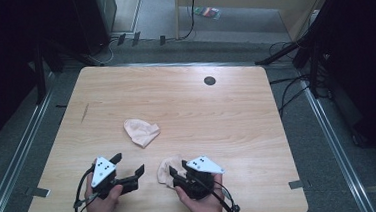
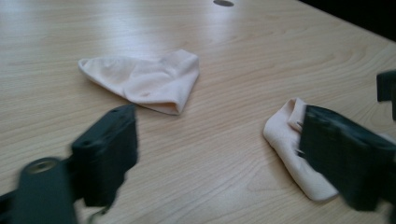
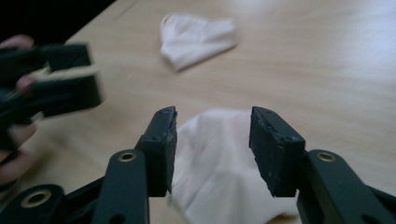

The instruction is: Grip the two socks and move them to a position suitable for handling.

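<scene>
Two pale peach cloths lie on the wooden table. One folded cloth rests near the table's middle. The other cloth lies near the front edge. My right gripper is open, its jaws standing either side of this near cloth with gaps to the fabric. Left of it, my left gripper is open over bare wood, its right jaw just in front of the near cloth's edge.
A dark round grommet sits in the table's far right part, and a short dark mark at its left. Cables run over the floor beyond the table's right edge. Grey tape tabs stick out at the front corners.
</scene>
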Demonstrator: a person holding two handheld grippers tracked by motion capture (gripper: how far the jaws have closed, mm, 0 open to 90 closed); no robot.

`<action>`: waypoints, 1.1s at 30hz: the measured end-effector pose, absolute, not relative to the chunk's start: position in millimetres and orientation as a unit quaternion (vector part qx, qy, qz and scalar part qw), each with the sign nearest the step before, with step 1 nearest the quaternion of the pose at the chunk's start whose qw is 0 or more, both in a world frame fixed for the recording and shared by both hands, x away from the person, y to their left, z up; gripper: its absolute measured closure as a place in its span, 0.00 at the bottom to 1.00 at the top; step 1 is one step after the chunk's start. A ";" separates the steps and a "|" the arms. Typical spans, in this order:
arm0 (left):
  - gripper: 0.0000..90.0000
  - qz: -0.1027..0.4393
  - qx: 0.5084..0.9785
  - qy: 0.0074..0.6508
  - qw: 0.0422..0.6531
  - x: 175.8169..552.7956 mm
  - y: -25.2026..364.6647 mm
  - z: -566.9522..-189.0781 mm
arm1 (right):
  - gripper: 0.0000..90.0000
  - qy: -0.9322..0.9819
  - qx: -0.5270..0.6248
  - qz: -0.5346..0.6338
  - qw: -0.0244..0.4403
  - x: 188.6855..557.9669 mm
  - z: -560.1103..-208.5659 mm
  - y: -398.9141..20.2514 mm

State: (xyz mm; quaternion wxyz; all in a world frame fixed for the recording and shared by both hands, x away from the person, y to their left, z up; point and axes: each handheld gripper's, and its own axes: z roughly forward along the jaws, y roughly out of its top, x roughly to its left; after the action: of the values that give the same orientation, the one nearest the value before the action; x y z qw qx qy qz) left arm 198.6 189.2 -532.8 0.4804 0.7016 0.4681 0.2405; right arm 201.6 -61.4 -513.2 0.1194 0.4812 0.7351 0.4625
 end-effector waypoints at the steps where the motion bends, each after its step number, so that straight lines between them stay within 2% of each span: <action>1: 0.18 0.234 0.705 0.464 0.483 198.6 187.2 -533.2 | 0.61 0.744 0.477 0.454 0.115 199.0 -517.4 -56.2; 2: 0.23 0.231 0.706 0.462 0.484 198.7 185.9 -533.6 | 0.61 0.759 0.469 0.434 0.124 196.8 -527.9 -46.4; 5: 0.27 0.225 0.706 0.465 0.484 198.2 184.3 -534.3 | 0.60 0.767 0.472 0.416 0.124 197.1 -537.3 -39.8; 9: 0.30 0.223 0.702 0.476 0.481 197.9 185.1 -535.6 | 0.62 0.781 0.464 0.388 0.158 194.2 -547.6 -31.6; 10: 0.30 0.222 0.700 0.478 0.481 198.2 185.6 -535.9 | 0.69 0.785 0.456 0.380 0.180 192.1 -548.4 -29.5; 11: 0.30 0.221 0.700 0.480 0.480 198.6 186.0 -536.1 | 0.69 0.785 0.456 0.380 0.180 192.1 -548.4 -29.5; 12: 0.30 0.221 0.699 0.480 0.481 199.5 186.8 -536.4 | 0.85 0.784 0.455 0.379 0.187 191.2 -547.8 -30.7; 13: 0.30 0.219 0.698 0.483 0.482 199.7 187.3 -536.2 | 0.85 0.784 0.455 0.379 0.187 191.2 -547.8 -30.7; 14: 0.30 0.216 0.696 0.484 0.485 200.0 188.3 -535.8 | 0.94 0.779 0.458 0.387 0.184 191.4 -546.1 -34.5; 21: 0.30 0.218 0.699 0.479 0.484 200.6 183.7 -536.0 | 0.97 0.757 0.463 0.428 0.168 192.5 -532.0 -51.0; 24: 0.31 0.216 0.703 0.476 0.482 201.7 179.6 -537.2 | 0.97 0.742 0.475 0.450 0.145 194.0 -523.8 -60.4; 28: 0.39 0.219 0.710 0.466 0.481 200.2 172.8 -537.1 | 0.97 0.718 0.488 0.484 0.109 197.1 -512.0 -76.9; 33: 0.45 0.195 0.730 0.447 0.479 203.4 164.7 -539.4 | 1.00 0.694 0.503 0.504 0.106 202.0 -503.8 -99.6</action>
State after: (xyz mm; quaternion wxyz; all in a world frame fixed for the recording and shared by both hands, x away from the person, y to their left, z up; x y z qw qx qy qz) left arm 203.4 164.7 -539.4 0.4788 0.7298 0.4473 0.1951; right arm 202.0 -99.6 -503.8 0.1057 0.5033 0.6940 0.5039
